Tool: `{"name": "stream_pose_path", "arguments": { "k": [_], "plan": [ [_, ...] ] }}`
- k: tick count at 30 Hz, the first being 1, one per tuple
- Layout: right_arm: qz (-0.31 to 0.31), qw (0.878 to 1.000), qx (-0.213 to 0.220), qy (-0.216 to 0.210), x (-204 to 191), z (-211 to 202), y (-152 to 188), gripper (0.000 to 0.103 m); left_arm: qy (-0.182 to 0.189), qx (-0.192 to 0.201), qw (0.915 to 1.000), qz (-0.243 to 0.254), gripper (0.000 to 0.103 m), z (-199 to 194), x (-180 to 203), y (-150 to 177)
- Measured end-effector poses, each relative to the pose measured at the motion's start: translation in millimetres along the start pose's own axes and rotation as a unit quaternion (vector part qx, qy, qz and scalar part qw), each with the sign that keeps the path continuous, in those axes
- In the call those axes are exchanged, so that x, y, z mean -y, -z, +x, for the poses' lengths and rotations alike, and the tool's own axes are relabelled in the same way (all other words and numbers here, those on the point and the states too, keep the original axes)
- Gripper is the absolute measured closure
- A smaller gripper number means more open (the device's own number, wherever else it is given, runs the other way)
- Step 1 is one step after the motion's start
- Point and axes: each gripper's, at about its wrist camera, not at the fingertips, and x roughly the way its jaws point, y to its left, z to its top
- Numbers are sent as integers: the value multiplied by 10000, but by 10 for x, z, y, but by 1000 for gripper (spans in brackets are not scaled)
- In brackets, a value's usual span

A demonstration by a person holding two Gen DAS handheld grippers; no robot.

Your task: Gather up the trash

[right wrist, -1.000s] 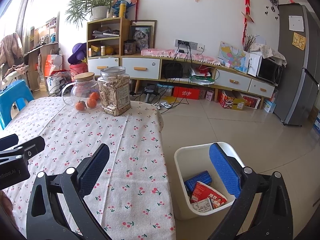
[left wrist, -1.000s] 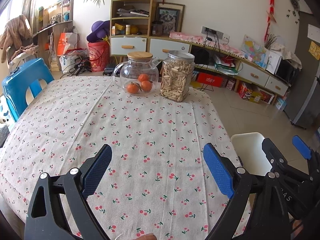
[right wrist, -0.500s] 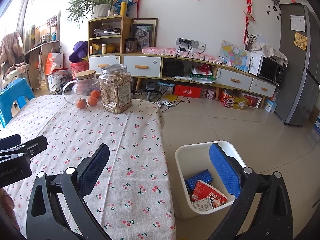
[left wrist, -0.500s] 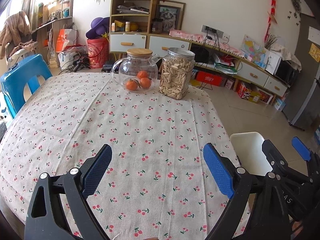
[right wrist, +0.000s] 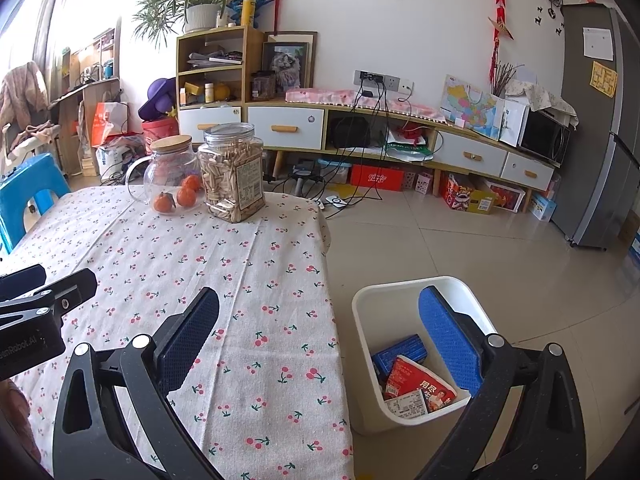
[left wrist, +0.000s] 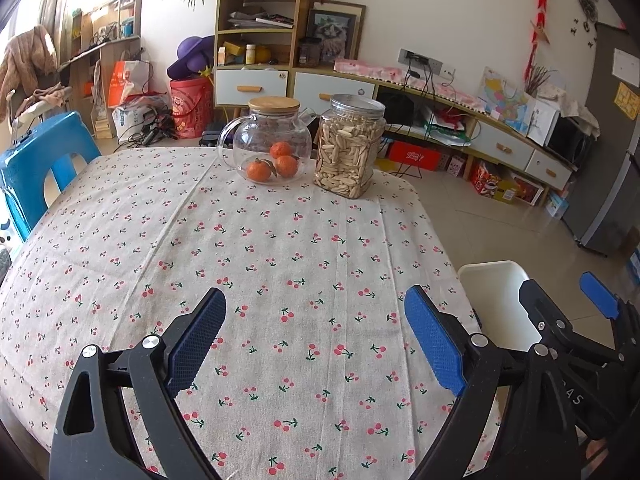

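1. Since a second ago almost nothing has moved: both views have shifted only slightly, with the glass teapot and seed jar sitting a touch lower in the left view.
2. Left claw hangs over the cherry-print bench, jaws wide, nothing between them.
3. Right claw is just as wide and empty, straddling the bench edge and the white bin on the floor.
4. Trash lies inside the bin: a blue box and a red packet, touching.
5. Teapot and seed jar stand side by side at the bench's far end.
6. Three oranges lie in the teapot.
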Motion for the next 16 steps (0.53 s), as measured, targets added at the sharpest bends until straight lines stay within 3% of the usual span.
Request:
{"name": "stream_pose_path", "arguments": {
  "k": [2,8,16],
  "plan": [
    [-7,10000,5,-2,-1,0,2,7,45,6,10000,62,27,1,23,9],
    [9,10000,15,14,4,-4,-3,7,46,-10,10000,34,27,12,12,15],
    [42,10000,55,61,24,-17,-26,7,-42,-162,9999,-36,12,51,-12,4]
  ]
}}
